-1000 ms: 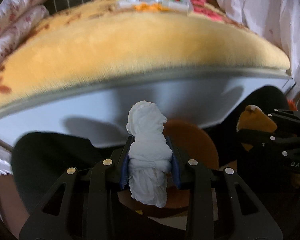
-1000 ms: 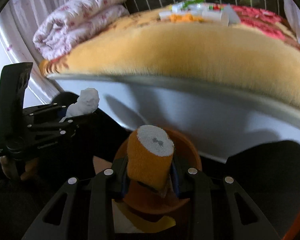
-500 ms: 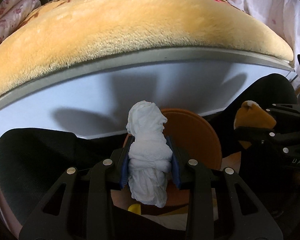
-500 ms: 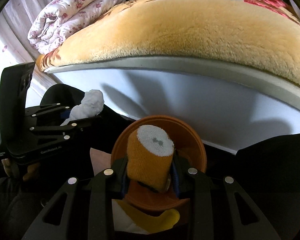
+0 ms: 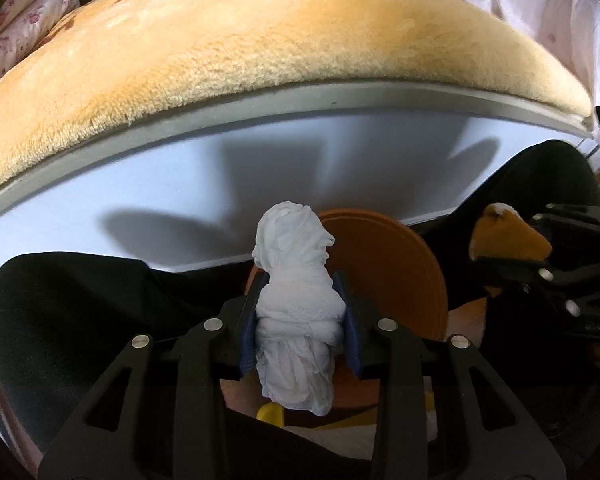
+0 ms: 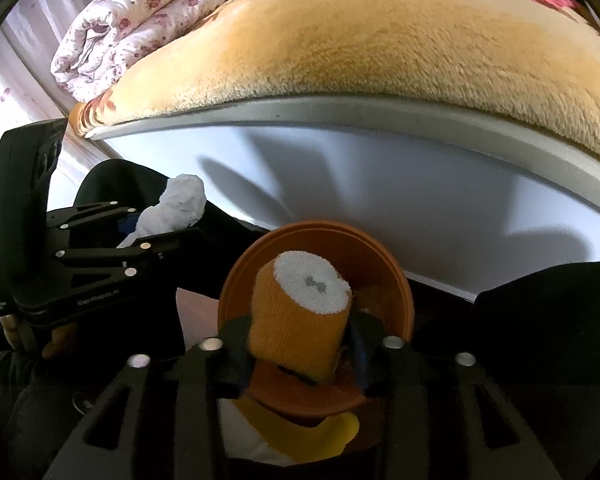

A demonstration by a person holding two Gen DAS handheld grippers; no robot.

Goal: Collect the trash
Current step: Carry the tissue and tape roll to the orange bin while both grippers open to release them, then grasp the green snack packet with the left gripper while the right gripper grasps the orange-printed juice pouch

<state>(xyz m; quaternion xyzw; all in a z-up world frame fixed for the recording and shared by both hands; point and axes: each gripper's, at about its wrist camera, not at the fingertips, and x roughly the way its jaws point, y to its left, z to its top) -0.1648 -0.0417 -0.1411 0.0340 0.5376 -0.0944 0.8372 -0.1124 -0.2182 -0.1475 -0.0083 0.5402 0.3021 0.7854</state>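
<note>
A white crumpled tissue wad [image 5: 296, 320] stands upright between the pads of my left gripper [image 5: 300, 280]. The jaws are opening, though the pads still touch its sides. My right gripper [image 6: 302, 320] hangs over an orange round bin [image 6: 380, 248]. Its jaws are opening too, and an orange sock-like roll with a white end [image 6: 300, 320] sits loose between them, leaning on the left finger with a gap at the right pad. In the left wrist view the bin [image 5: 400, 264] lies just behind the tissue. The right gripper [image 5: 520, 264] and the roll [image 5: 504, 232] show at the right edge there.
A bed with a tan plush blanket [image 5: 260, 40] and a white side panel [image 5: 180, 192] fills the space ahead. A folded floral quilt [image 6: 140, 20] lies at its far left. Black-clothed legs [image 5: 80, 300] flank the bin. Something yellow [image 6: 320, 432] lies below the bin.
Both views have tipped further down toward the bin. The right jaws have spread away from the orange roll. The tissue stays between the left pads.
</note>
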